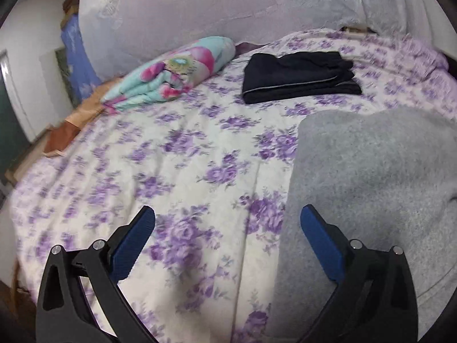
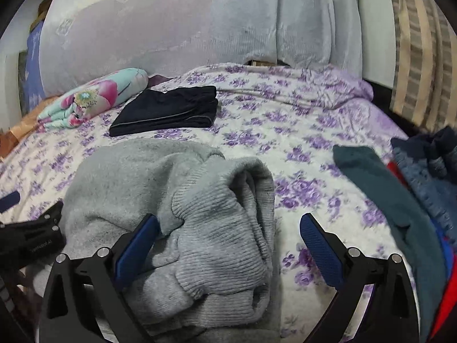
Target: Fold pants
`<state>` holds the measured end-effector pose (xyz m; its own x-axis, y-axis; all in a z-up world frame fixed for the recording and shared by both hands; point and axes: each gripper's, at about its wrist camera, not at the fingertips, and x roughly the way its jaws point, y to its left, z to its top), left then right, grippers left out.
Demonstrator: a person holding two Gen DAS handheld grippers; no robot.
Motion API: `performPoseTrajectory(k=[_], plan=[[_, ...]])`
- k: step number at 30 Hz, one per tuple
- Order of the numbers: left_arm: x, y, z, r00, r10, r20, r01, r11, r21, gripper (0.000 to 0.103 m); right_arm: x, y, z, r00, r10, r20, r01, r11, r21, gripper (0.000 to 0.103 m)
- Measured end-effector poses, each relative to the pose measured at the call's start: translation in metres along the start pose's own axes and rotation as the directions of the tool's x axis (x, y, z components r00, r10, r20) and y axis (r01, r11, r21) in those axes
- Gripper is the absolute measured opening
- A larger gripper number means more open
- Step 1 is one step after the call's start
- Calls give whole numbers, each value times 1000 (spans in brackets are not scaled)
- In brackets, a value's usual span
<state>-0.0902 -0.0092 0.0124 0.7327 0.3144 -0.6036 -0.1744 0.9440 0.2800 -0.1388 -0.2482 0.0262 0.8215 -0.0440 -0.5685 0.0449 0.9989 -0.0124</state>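
Right gripper (image 2: 228, 245): jaws spread wide and holding nothing, hovering over the ribbed cuff end of the grey pants, with its left blue pad (image 2: 137, 253) close above the fabric.
Left gripper (image 1: 227, 245): also wide apart and empty, above the bedspread at the pants' left edge; its black body shows at the left rim of the right wrist view (image 2: 34, 237).
Grey pants (image 2: 160, 200): fuzzy knit, lying bunched in the near middle of the bed.
Bedspread (image 1: 177, 154): white with purple flowers, wrinkled.
Clothes pile (image 2: 414, 188): teal, blue and red pieces at the right, apart from the grey pants.
Dark pants (image 1: 297, 77): folded flat, further back.
Floral blanket (image 1: 171, 74): rolled, just left of the dark pants.
Headboard cover (image 1: 217, 5): pale grey fabric at the back.
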Motion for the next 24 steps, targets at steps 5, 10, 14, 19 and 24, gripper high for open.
performPoseTrajectory(k=[5, 10, 14, 19, 24], plan=[[-18, -20, -2, 980, 170, 106, -179, 980, 83, 99, -1, 2, -1, 1000, -11, 6, 11, 1000, -10, 100], [-7, -2, 0, 998, 60, 29, -61, 998, 21, 99, -1, 2, -1, 1000, -9, 6, 9, 1000, -9, 100], [2, 8, -2, 1000, -21, -21, 20, 999, -40, 99, -1, 2, -1, 1000, -8, 5, 8, 1000, -6, 100], [2, 7, -3, 999, -24, -22, 23, 999, -40, 99, -1, 2, -1, 1000, -8, 5, 8, 1000, -6, 100], [2, 8, -2, 999, -41, -19, 40, 998, -49, 99, 0, 2, 0, 1000, -3, 4, 3, 1000, -4, 100]])
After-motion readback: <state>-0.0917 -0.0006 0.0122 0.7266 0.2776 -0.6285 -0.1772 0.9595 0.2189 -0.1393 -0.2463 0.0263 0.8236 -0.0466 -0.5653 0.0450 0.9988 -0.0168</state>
